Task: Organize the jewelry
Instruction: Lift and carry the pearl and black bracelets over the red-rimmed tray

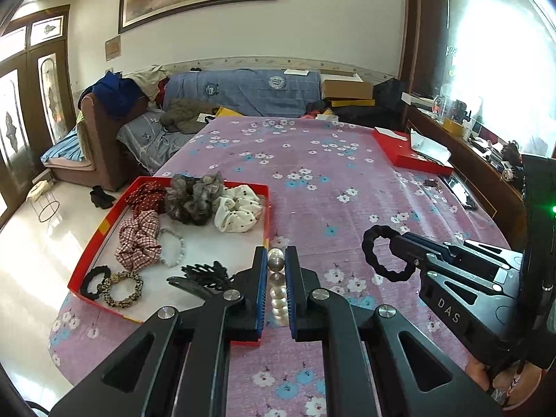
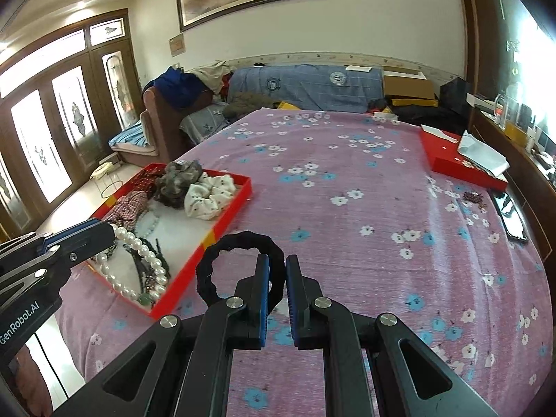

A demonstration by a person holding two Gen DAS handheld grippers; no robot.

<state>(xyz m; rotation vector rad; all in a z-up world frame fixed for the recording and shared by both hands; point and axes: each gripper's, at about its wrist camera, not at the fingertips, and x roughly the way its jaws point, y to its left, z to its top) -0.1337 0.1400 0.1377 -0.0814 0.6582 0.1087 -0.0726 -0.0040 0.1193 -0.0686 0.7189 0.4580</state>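
My left gripper [image 1: 277, 260] is shut on a white pearl bracelet [image 1: 277, 285], held at the near right corner of the red tray [image 1: 85, 253]. In the right wrist view the pearl bracelet [image 2: 139, 264] hangs from the left gripper [image 2: 111, 232] over the tray [image 2: 222, 222]. My right gripper [image 2: 277, 264] is shut on a black hair tie [image 2: 236, 239], held above the floral cloth right of the tray. The hair tie also shows in the left wrist view [image 1: 378, 253], at the right gripper's tip [image 1: 392, 243].
The tray holds several scrunchies [image 1: 239, 208], a bead bracelet [image 1: 173, 246], a black hair claw [image 1: 205, 274] and small hair ties [image 1: 121, 288]. A red box lid with white paper [image 2: 462, 163], dark beads [image 2: 474, 196] and a phone [image 2: 510, 215] lie at the table's right.
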